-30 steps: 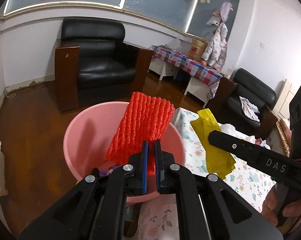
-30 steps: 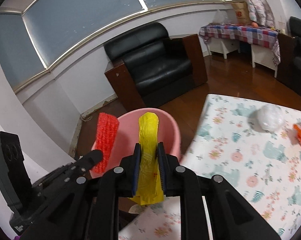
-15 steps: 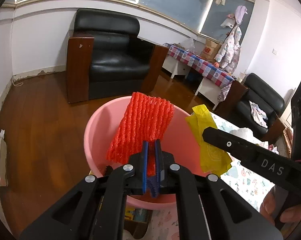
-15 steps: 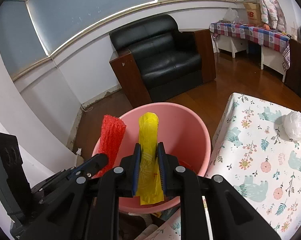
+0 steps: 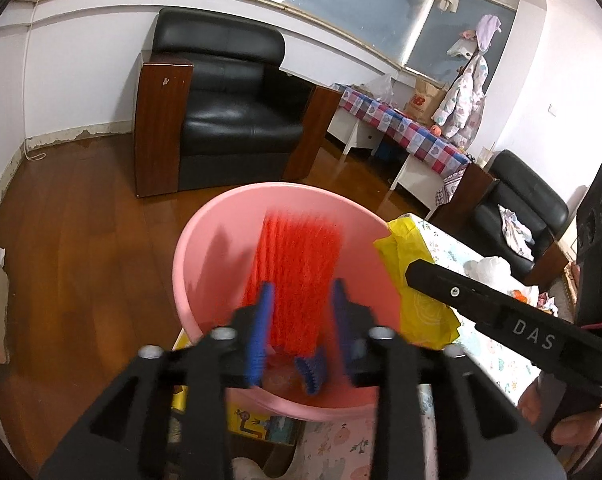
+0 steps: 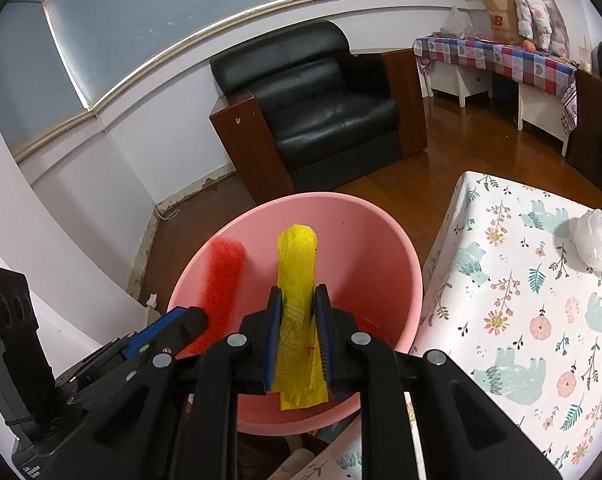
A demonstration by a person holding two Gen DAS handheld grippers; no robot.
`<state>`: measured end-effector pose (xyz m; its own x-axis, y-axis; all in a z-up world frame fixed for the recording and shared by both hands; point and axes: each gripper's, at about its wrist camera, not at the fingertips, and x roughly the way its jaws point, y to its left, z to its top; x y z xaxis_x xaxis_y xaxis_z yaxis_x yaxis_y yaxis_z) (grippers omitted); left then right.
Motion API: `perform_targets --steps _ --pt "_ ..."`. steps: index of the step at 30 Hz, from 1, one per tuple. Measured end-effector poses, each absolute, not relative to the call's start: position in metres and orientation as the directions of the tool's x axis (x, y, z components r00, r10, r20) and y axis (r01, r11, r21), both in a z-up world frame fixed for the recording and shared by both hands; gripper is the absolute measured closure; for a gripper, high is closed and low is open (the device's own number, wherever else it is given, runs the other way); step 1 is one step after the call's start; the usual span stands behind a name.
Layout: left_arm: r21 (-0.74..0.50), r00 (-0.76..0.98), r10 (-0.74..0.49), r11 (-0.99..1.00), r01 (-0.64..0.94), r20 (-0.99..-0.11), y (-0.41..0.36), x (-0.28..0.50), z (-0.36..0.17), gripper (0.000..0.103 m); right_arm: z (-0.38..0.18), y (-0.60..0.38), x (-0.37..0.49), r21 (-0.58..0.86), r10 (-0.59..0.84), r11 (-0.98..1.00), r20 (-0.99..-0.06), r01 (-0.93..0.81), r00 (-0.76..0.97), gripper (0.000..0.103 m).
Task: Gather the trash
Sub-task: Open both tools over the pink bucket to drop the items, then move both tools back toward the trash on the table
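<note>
A pink plastic basin (image 5: 205, 236) sits below both grippers beside the table; it also shows in the right wrist view (image 6: 385, 240). My left gripper (image 5: 301, 300) is open above it, and the red foam net (image 5: 297, 264) is blurred, dropping into the basin between the jaws. The red net appears blurred in the right wrist view (image 6: 223, 276). My right gripper (image 6: 299, 304) is shut on a yellow plastic bag (image 6: 299, 276) and holds it over the basin. The bag also shows in the left wrist view (image 5: 405, 248).
A table with a floral cloth (image 6: 541, 312) stands right of the basin, with a white crumpled bag (image 6: 597, 246) on it. A black armchair (image 5: 225, 120) stands behind on the wooden floor. A checked-cloth bench (image 5: 405, 132) and a second black chair (image 5: 521, 208) are at the right.
My left gripper has opened and let go of the red net, which is falling into the basin. Both grippers have moved further over the basin.
</note>
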<state>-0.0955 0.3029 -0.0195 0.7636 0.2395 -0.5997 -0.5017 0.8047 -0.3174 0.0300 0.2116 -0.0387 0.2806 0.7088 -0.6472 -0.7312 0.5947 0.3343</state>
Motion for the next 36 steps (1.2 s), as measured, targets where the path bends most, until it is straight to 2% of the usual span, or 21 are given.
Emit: perform_targets --steps 6,9,11,12,21,36 --pt "-0.328 0.768 0.229 0.804 -0.495 -0.598 0.301 -0.097 -0.02 0.06 -0.04 0.208 0.033 0.351 0.722 0.587 -0.635 -0.73 0.275 0.082" --pt "-0.341 0.767 0.216 0.8 -0.494 -0.604 0.299 -0.095 -0.021 0.06 -0.039 0.206 0.033 0.355 0.728 0.583 -0.629 -0.731 0.275 0.071" --pt "-0.353 0.768 0.209 0.795 -0.494 -0.605 0.301 -0.095 -0.021 0.06 -0.038 0.205 0.033 0.349 0.729 0.583 -0.623 -0.734 0.283 0.06" --pt "-0.36 0.77 0.204 0.793 -0.492 -0.605 0.301 -0.095 -0.021 0.059 -0.037 0.204 0.032 0.346 0.733 0.581 -0.617 -0.737 0.288 0.058" --pt "-0.392 0.797 0.175 0.797 -0.459 -0.578 0.297 -0.096 -0.015 0.058 -0.035 0.184 0.029 0.325 0.726 0.594 -0.61 -0.736 0.317 0.057" --pt "-0.288 0.79 0.17 0.869 -0.402 -0.589 0.246 -0.08 0.003 0.058 -0.037 0.101 0.048 0.323 0.654 0.713 -0.627 -0.623 0.423 0.056"
